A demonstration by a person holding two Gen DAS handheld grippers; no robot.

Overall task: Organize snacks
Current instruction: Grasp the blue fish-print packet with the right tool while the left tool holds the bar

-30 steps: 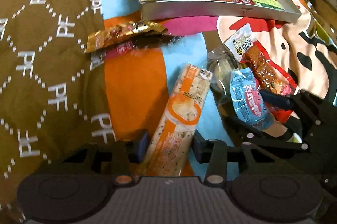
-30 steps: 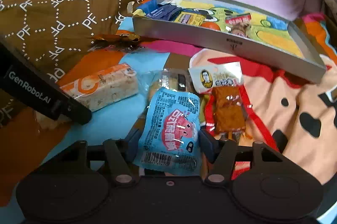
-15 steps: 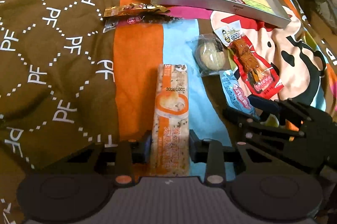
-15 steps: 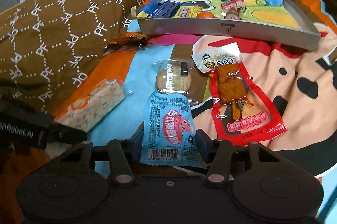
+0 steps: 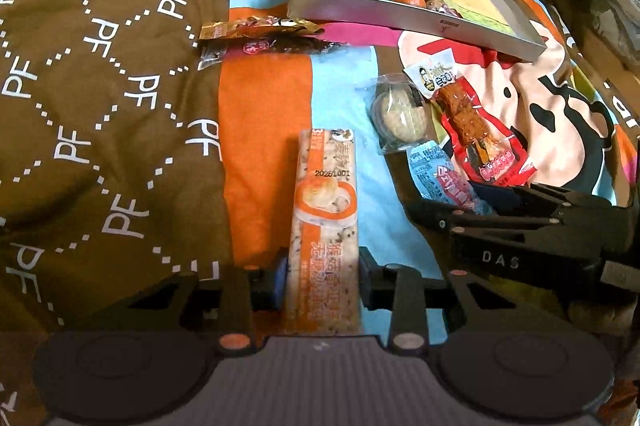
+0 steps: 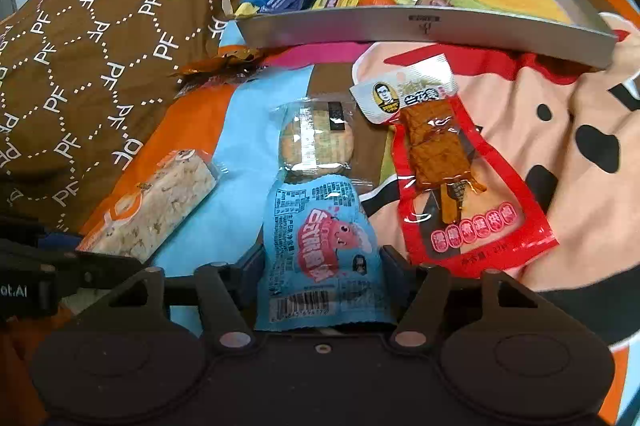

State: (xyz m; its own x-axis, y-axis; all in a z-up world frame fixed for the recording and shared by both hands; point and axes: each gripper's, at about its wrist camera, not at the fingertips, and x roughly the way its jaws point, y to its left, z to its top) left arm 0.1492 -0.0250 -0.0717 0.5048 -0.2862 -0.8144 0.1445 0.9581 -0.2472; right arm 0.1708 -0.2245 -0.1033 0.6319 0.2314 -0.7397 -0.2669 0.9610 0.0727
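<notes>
My left gripper is shut on a long orange-and-white snack bar, held above the bedspread; the bar also shows in the right wrist view. My right gripper is shut on a light-blue snack packet; the packet and the right gripper's black body show at right in the left wrist view. A grey tray with several snacks lies at the far end, also in the left wrist view.
On the bedspread lie a round cracker in clear wrap, a red tofu-snack packet and a gold-wrapped snack. A brown "PF" pillow fills the left side.
Both grippers have drawn back and up from the tray with their snacks held. The bar now points straight ahead between the left fingers. The other snacks have not moved.
</notes>
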